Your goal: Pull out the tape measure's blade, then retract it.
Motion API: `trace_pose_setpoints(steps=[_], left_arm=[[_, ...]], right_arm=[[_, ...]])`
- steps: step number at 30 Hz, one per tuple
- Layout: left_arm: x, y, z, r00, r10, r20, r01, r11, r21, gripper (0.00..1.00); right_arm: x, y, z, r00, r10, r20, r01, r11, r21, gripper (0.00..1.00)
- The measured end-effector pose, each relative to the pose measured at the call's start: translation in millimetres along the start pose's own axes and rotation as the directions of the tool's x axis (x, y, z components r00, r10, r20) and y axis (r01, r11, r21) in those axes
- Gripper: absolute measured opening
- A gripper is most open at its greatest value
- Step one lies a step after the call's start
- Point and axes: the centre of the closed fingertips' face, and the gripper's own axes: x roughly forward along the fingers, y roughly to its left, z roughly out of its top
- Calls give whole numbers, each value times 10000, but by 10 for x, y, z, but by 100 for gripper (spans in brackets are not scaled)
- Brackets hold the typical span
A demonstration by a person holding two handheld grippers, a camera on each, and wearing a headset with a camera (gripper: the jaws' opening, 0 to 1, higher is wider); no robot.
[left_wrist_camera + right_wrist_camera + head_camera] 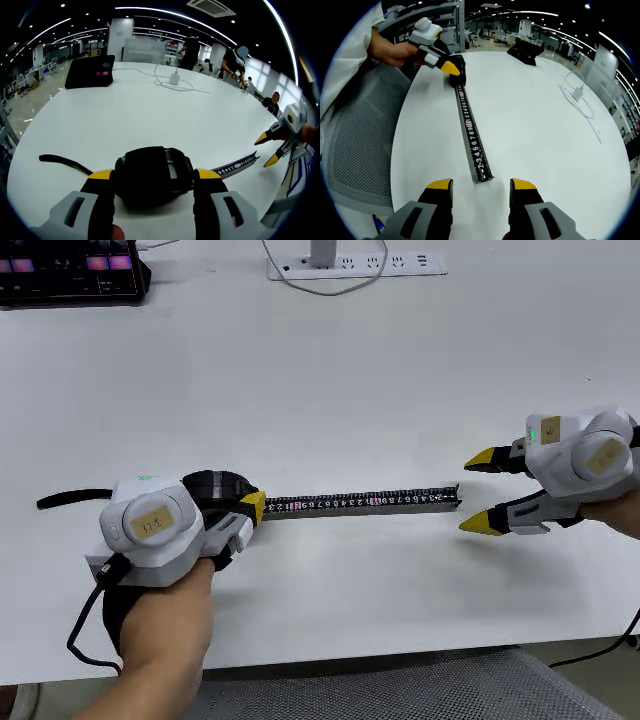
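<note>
I count one tape measure (222, 495) on the white table (400, 370), with my left gripper (154, 174) clenched around it. Its single blade (365, 501) lies extended from the tape measure. My right gripper (482, 184) sits just past the blade's far tip, jaws spread, grasping nothing.

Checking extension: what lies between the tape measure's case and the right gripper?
The pulled-out blade runs from the case flat on the table, then a short bare stretch before the open right gripper; head view.
</note>
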Motion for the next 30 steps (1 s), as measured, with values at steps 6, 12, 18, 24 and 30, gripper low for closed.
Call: trace_pose_setpoints(steps=[6,12,18,24,30], left_arm=[[3,1,-1,10000,1,-20,-1,10000,16,60],[2,-2,-2,10000,-14,-49,14,10000,11,60],[0,-3,-3,10000,-26,-65,27,10000,10,60],[-1,-5,-2,10000,-20,-66,20,10000,10,60],[1,-2,-2,9999,-32,-99,32,10000,16,60]], right_arm=[[71,-27,-23,9994,215,-269,-225,9991,-366,37],[122,-30,-19,9979,483,-425,-507,9970,-578,30],[159,-17,-46,9960,699,-552,-736,9950,-679,24],[181,-28,-75,9947,760,-689,-818,9930,-854,19],[199,-43,-63,9943,790,-711,-860,9910,-1023,15]])
